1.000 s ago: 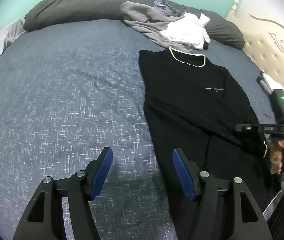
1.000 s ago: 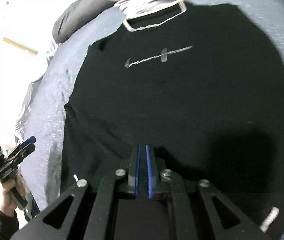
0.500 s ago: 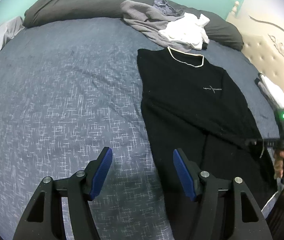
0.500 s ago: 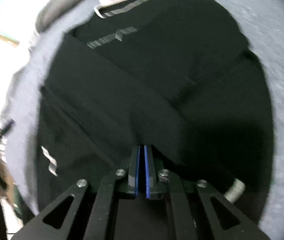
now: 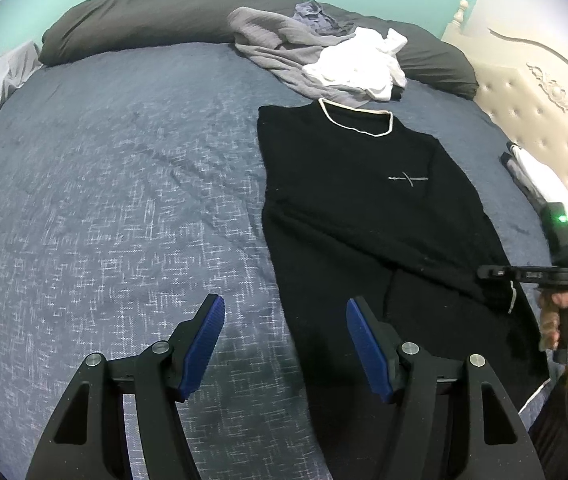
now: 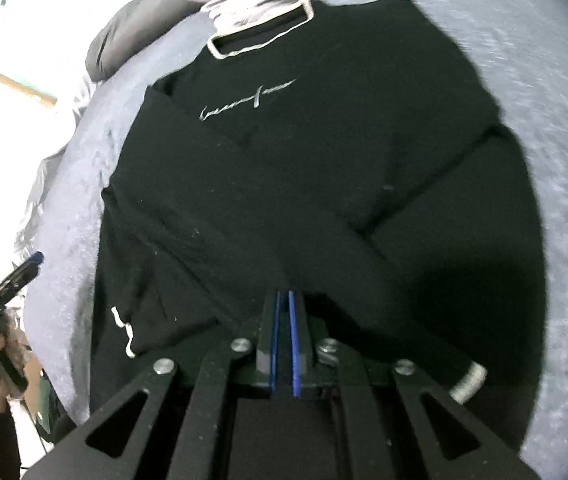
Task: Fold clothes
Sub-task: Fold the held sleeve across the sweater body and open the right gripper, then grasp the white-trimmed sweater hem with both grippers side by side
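black sweater (image 5: 363, 200) lies flat on the blue-grey bedspread (image 5: 124, 200), right of centre in the left wrist view, white-trimmed collar toward the top of the frame, one sleeve (image 6: 284, 248) folded diagonally across the body. right gripper (image 6: 282, 300) has its blue pads nearly together; dark sleeve fabric sits right at the tips in the right wrist view, so it looks pinched, though black on black makes the actual bite hard to confirm. the white cuff (image 6: 469, 380) shows at lower right of that frame. left gripper (image 5: 284, 344) is about two-thirds open, holding nothing, hanging over bare bedspread just beside the sweater's left edge at lower centre. risks, as i read it: a thin pinch could slip and drop the sleeve crooked; dragging the sleeve sideways with nothing pinning the body could pull the whole sweater off square or bunch the hem; the pile of grey and white clothes (image 5: 323, 52) touching the collar at upper centre could snag if the sweater shifts upward. left should anchor the body first.
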